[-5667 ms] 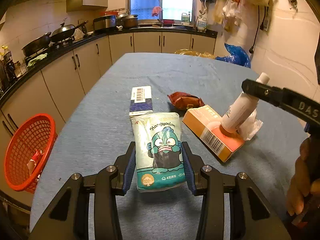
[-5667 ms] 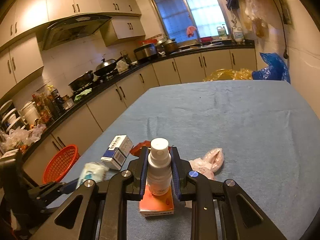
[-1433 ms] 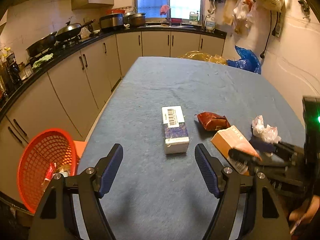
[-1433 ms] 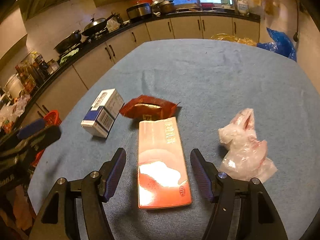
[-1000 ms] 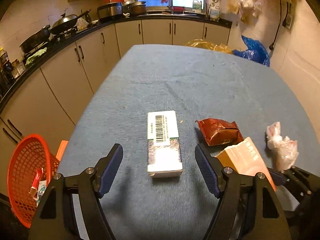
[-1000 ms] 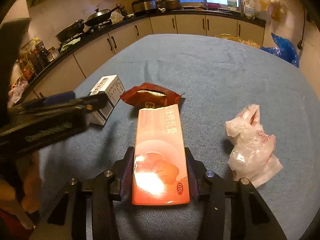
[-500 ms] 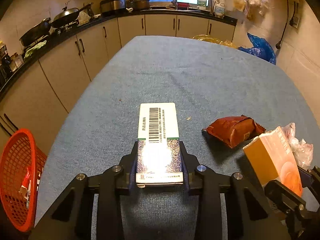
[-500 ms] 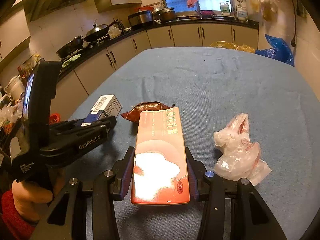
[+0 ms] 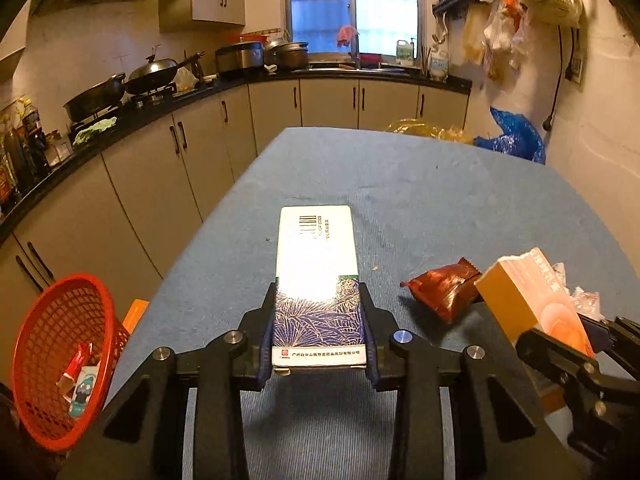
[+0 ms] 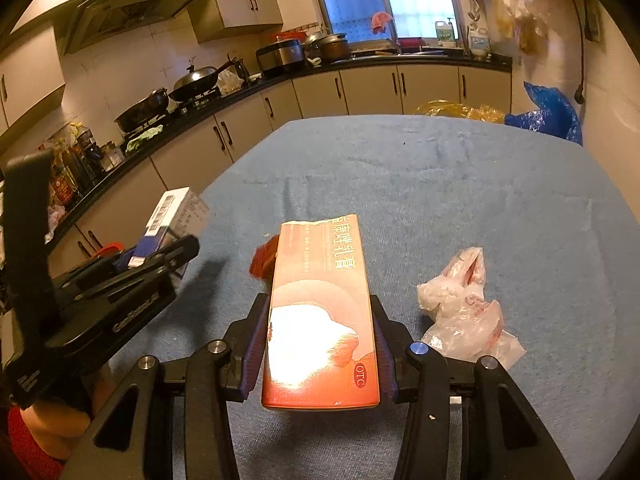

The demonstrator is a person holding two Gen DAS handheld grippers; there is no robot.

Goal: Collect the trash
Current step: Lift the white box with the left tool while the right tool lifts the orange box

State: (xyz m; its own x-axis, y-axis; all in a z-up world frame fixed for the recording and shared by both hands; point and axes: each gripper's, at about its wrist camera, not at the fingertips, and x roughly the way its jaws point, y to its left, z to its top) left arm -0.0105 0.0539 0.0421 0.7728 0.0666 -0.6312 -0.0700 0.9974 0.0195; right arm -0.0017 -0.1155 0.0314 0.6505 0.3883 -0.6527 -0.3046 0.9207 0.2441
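Note:
My left gripper [image 9: 318, 328] is shut on a white and blue box [image 9: 316, 272] with a barcode, held above the blue table [image 9: 420, 184]. My right gripper [image 10: 320, 344] is shut on an orange box [image 10: 320, 304], also lifted off the table. The orange box also shows at the right of the left wrist view [image 9: 528, 300]. A red snack wrapper [image 9: 444, 288] lies on the table between the two boxes. A crumpled clear plastic bag [image 10: 464, 304] lies to the right of the orange box. A red basket [image 9: 60, 356] with trash in it stands on the floor at the left.
Kitchen cabinets [image 9: 160, 168] and a counter with pans run along the left and back. Yellow and blue bags [image 10: 548, 112] sit past the table's far edge. The wall is close on the right.
Both grippers closed on their boxes and lifted them off the table. Earlier the tissue pack and the spray bottle left the table; the tissue pack now lies in the basket.

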